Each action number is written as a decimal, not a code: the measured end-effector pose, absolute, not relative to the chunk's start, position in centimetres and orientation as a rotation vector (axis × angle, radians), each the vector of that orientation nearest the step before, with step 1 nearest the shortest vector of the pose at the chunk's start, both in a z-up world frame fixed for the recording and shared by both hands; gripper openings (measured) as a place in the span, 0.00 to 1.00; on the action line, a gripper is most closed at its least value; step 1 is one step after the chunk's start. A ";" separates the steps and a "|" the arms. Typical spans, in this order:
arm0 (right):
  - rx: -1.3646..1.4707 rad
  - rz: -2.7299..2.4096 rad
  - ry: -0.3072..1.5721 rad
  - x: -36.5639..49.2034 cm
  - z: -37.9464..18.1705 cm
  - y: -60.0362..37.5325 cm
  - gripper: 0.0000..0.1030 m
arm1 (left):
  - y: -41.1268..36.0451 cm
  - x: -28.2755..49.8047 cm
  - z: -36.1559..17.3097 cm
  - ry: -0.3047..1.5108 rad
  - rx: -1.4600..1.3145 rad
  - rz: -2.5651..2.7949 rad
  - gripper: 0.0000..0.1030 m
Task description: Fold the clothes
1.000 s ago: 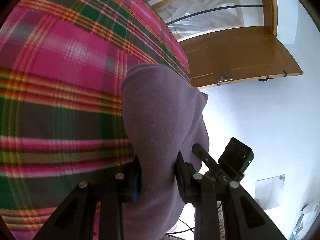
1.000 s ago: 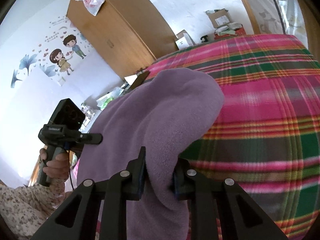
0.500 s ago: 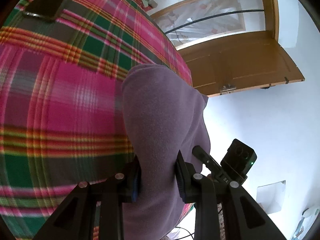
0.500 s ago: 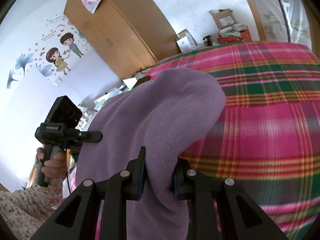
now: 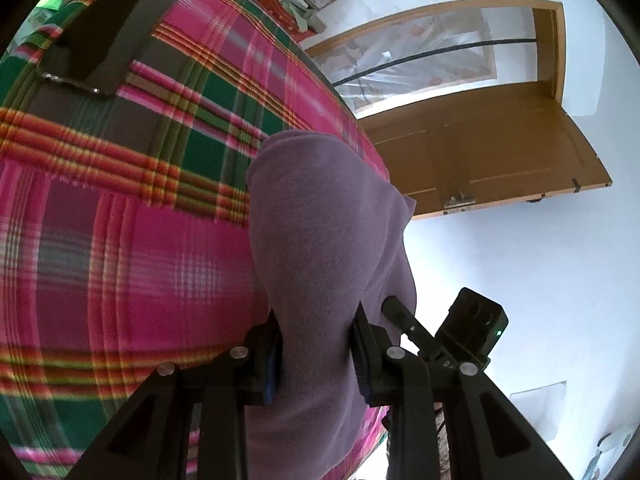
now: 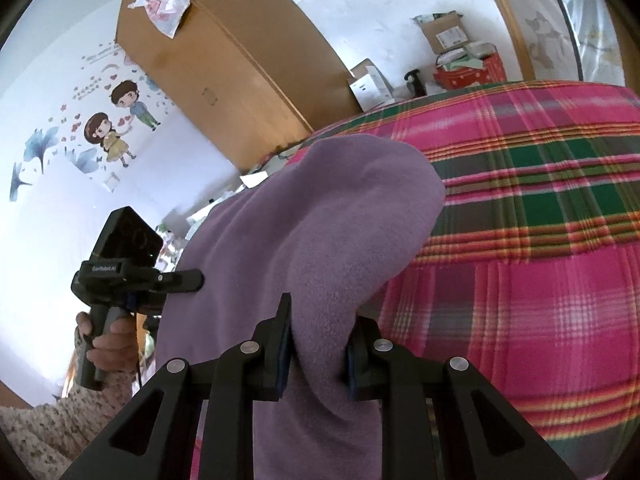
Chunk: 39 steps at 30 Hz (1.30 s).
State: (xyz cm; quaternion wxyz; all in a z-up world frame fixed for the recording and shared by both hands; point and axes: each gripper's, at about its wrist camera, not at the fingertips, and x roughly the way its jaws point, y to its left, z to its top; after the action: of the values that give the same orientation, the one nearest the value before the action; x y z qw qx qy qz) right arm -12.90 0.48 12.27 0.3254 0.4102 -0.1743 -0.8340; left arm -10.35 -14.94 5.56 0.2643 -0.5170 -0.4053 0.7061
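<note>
The purple fleece point(image 5: 320, 240) hides both grippers' fingertips and runs off frame at 6 o'clock. The left gripper point(image 5: 316, 344) and right gripper point(image 6: 318, 344) each pinch a bunched edge, held above the plaid bedspread point(image 5: 120, 240).

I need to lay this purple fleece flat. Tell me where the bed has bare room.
The plaid blanket is bare left of the purple fleece, up to the phone near the far corner. In the right view, open plaid runs right of the fleece. Both tools grip it. Boxes crowd beyond the far edge.
</note>
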 end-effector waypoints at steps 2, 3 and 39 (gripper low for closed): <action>1.084 -2.186 -0.466 -13.7 12.1 0.2 0.21 | -15.1 -10.9 5.3 -1.105 -1.395 1.912 0.30; 1.086 -2.187 -0.466 -14.1 12.0 0.0 0.21 | -15.2 -11.2 5.2 -1.110 -1.394 1.914 0.30; 1.147 -2.213 -0.484 -24.9 8.4 -2.9 0.21 | -19.3 -18.9 1.8 -1.103 -1.439 1.987 0.31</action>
State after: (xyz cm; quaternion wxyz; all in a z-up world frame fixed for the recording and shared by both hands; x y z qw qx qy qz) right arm -24.93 -2.89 8.42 0.2967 0.4313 -0.1820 -0.8324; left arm -18.91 -19.30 1.84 0.2239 -0.5213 -0.3998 0.7199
